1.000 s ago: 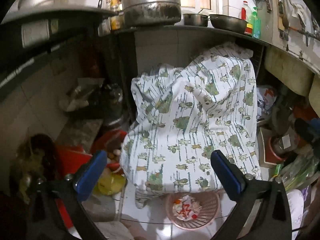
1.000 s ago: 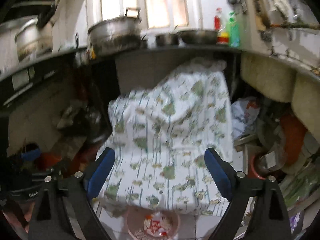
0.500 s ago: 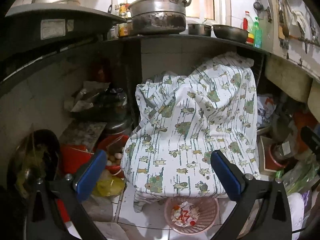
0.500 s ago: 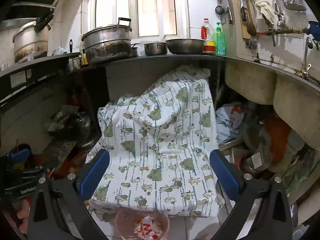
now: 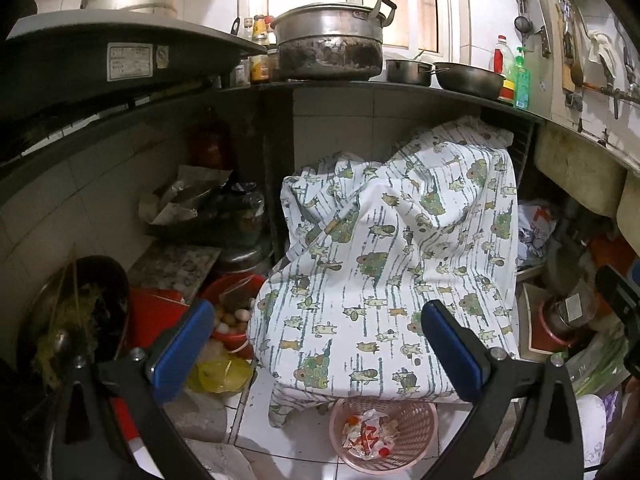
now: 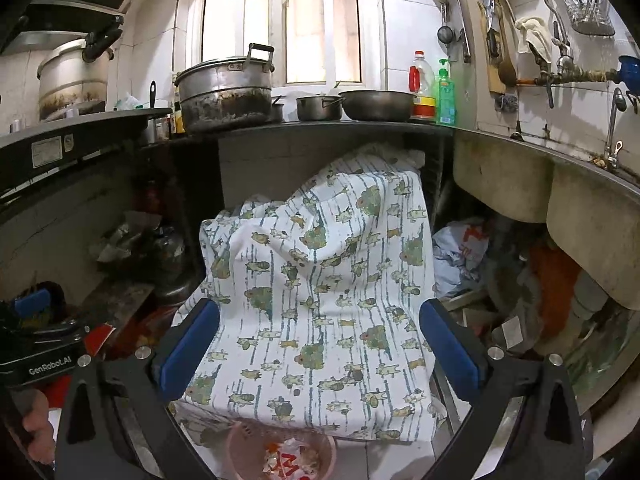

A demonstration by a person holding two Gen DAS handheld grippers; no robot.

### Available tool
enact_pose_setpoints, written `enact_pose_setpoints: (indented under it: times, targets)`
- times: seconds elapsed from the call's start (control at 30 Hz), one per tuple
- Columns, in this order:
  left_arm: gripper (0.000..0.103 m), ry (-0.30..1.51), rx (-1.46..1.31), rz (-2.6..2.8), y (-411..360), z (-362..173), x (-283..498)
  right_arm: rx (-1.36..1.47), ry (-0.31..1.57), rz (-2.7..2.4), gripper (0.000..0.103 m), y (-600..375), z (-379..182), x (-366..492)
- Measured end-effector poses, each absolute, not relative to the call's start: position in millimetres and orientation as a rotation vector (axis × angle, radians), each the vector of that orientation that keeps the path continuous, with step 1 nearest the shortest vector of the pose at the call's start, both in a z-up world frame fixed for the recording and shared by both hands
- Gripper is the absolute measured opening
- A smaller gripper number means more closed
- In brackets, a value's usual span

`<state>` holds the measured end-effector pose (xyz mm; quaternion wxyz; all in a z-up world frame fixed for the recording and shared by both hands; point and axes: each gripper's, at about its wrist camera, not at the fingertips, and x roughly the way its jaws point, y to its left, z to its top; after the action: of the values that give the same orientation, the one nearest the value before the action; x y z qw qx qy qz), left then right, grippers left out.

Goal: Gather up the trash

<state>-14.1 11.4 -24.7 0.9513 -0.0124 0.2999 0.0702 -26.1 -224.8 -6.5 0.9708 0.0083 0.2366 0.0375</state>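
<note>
Left claw [image 5: 316, 344]: jaws are spread wide and nothing is held; it is aimed over the lower edge of the patterned cloth, above the basket.
Right claw [image 6: 320, 340]: jaws are held fully apart and empty; the cloth fills the gap in view, but it is not touched by the pads.
Basket [image 5: 383, 434]: a small pink mesh basket is set on the tiled floor, just below the front hem of the cloth; in the right wrist view only its far rim is seen at the bottom edge.
Trash [image 5: 370, 432]: crumpled white and red wrappers are lying inside the basket, loose and light by the look of them.
Cloth [image 5: 392, 272]: it is draped over something bulky under the worktop [image 5: 360, 85]; what is covered cannot be told.
Yellow bag [image 5: 218, 374]: it is crumpled on the floor left of the basket, beside a red bowl of eggs [image 5: 232, 316]; it may also be trash, which cannot be confirmed.
Step in hand: judged to be the approach to the basket.
How to do it well: one claw should be lowered towards the basket, clear of the hanging hem. The rim should be taken across the thin wall, so the mesh is not crushed. The basket should be kept level so the wrappers are not spilled.
Risk: the cloth could be snagged by a pad and dragged off.
</note>
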Motion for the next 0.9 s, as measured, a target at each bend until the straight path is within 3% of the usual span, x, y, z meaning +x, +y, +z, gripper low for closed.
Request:
enact_pose_setpoints:
  times: [0.9]
  targets:
    - [0.103, 0.608, 0.019, 0.171, 3.3, -28.7, -10.6, 0.010, 0.509, 0.100, 0.101, -224.2, -16.3, -24.9]
